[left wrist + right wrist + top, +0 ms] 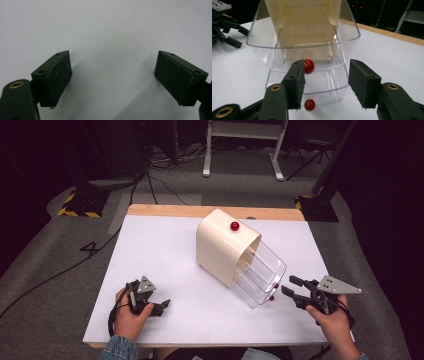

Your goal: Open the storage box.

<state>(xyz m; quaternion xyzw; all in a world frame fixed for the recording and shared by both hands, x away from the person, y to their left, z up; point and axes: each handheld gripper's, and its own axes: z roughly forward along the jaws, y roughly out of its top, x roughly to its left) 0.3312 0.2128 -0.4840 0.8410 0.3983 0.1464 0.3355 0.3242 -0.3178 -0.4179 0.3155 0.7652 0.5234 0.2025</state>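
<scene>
Cream cabinet [220,247] lies tipped mid-desk [160,250], toward far edge; clear drawers [261,272] slid out toward near right corner, red knobs [309,66] showing. Right gripper [291,287] near right edge, jaws wide, just before drawers, holding nothing. Left gripper [161,305] near left corner, jaws wide, empty.

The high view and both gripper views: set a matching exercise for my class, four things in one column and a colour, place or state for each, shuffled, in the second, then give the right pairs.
Things
1. cabinet shell
2. drawers
3. left gripper
4. top knob

Descriptions
A. clear plastic, slid out toward the near right
B. red, on the cream top
C. cream, standing mid-table
D. open over bare white table, near left

Pairs: 1-C, 2-A, 3-D, 4-B

The right gripper, also open, faces the drawers' red knobs.
</scene>
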